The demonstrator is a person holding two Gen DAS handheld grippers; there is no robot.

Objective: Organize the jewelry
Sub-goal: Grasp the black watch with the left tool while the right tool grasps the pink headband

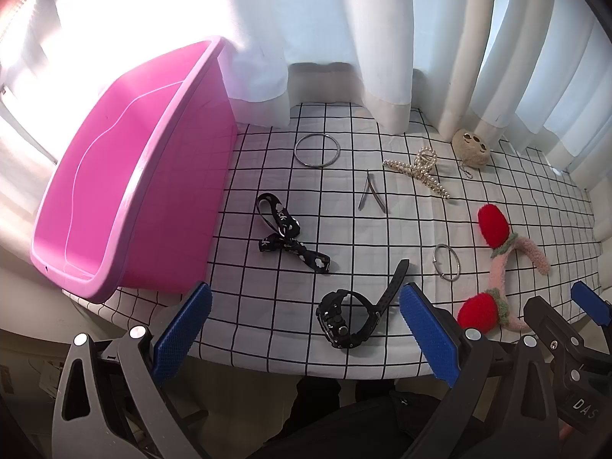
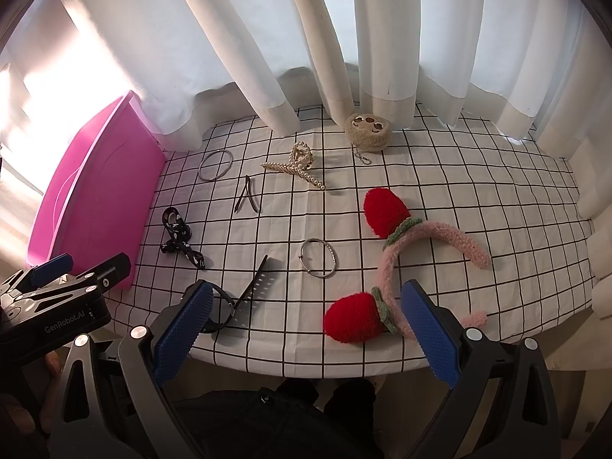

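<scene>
Jewelry lies spread on a white grid-pattern cloth [image 1: 267, 329]. A black watch [image 1: 352, 313] sits near the front edge, just ahead of my open, empty left gripper [image 1: 306, 298]. A pink headband with red strawberries [image 2: 432, 233] lies in front of my right gripper [image 2: 308, 290], which is also open and empty. Further back are a small silver bracelet [image 2: 318, 263], a black ribbon bow [image 1: 287, 235], a metal hair clip [image 1: 370, 193], a large silver bangle [image 1: 317, 151], a pearl hair claw [image 1: 417, 170] and a beige plush keychain [image 2: 369, 130]. A pink bin [image 1: 126, 199] stands at the left, tilted.
White curtains [image 2: 325, 57] hang down to the back edge of the table. The cloth's front edge drops off just before both grippers. A person's dark clothing [image 2: 275, 413] shows below. Each gripper appears at the edge of the other's view.
</scene>
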